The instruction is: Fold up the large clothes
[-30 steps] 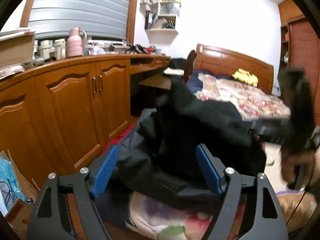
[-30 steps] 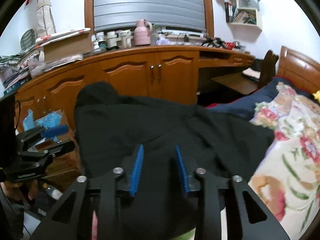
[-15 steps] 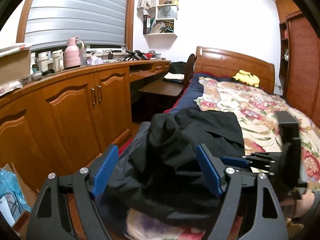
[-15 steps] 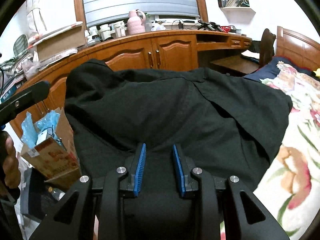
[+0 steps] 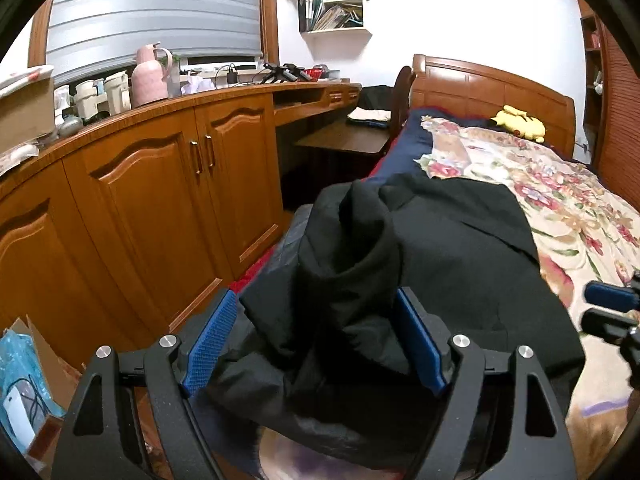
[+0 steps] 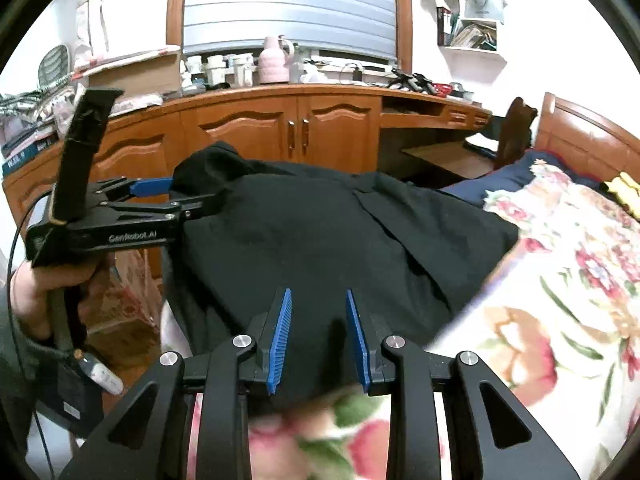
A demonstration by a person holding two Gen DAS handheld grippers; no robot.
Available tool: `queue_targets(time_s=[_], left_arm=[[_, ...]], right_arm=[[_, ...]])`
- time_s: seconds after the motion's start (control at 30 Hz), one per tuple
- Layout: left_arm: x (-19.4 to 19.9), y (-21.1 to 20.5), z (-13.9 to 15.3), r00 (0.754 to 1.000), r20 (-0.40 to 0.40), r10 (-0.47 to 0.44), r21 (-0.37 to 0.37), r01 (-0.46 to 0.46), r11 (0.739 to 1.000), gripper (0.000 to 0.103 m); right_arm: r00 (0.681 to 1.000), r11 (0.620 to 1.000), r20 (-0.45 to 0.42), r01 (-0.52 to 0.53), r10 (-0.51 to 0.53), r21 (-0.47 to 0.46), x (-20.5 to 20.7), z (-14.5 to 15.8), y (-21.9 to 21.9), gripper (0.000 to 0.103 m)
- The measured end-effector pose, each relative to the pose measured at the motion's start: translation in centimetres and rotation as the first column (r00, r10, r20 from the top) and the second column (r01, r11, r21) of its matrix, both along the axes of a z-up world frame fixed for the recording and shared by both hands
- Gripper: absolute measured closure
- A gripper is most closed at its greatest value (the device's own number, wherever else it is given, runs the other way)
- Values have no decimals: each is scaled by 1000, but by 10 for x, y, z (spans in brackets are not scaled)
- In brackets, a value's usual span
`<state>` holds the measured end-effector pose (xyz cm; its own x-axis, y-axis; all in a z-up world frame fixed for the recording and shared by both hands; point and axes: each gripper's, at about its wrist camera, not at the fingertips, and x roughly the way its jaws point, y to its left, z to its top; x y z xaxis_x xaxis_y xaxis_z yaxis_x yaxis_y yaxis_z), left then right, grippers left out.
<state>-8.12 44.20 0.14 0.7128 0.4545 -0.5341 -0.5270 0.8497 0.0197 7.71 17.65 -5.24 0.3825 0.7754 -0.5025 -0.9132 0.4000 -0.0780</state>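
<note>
Black cloth, one large coat (image 5: 452,248), lies bunched on the flowered bed (image 5: 568,184) beside the wooden counter (image 5: 224,96), a raised fold between the wide-spread left gripper (image 5: 316,344), its near hem under the half-open, empty right gripper (image 6: 318,340).

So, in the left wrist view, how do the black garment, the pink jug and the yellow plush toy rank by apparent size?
1. black garment, by far the largest, though it is also nearest the camera.
2 and 3. pink jug and yellow plush toy look alike in area; too close to rank.
</note>
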Motion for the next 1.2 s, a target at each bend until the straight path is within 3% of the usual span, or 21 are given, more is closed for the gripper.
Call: queue_targets(time_s=[0.37, 0.47, 0.5, 0.53, 0.97, 1.2], left_arm=[[-8, -11, 7, 1000, 27, 9, -28, -8, 1000, 22], [-12, -16, 10, 999, 40, 8, -37, -6, 999, 11], [-14, -19, 12, 999, 47, 6, -36, -4, 999, 1], [-16, -24, 14, 998, 55, 4, -29, -2, 1000, 0], [-29, -63, 28, 997, 71, -16, 9, 15, 1000, 0], [-31, -102, 25, 993, 98, -70, 17, 69, 997, 0]], right_arm=[[999, 999, -3, 32, -32, 27, -20, 8, -34, 73], [999, 998, -6, 41, -40, 37, -24, 8, -43, 72], [999, 998, -6, 43, -43, 40, -25, 8, -46, 72], [999, 998, -7, 46, -45, 44, -27, 9, -50, 72], [997, 995, 0, 78, -78, 61, -40, 8, -75, 64], [995, 994, -12, 95, -95, 61, -41, 1, -97, 49]])
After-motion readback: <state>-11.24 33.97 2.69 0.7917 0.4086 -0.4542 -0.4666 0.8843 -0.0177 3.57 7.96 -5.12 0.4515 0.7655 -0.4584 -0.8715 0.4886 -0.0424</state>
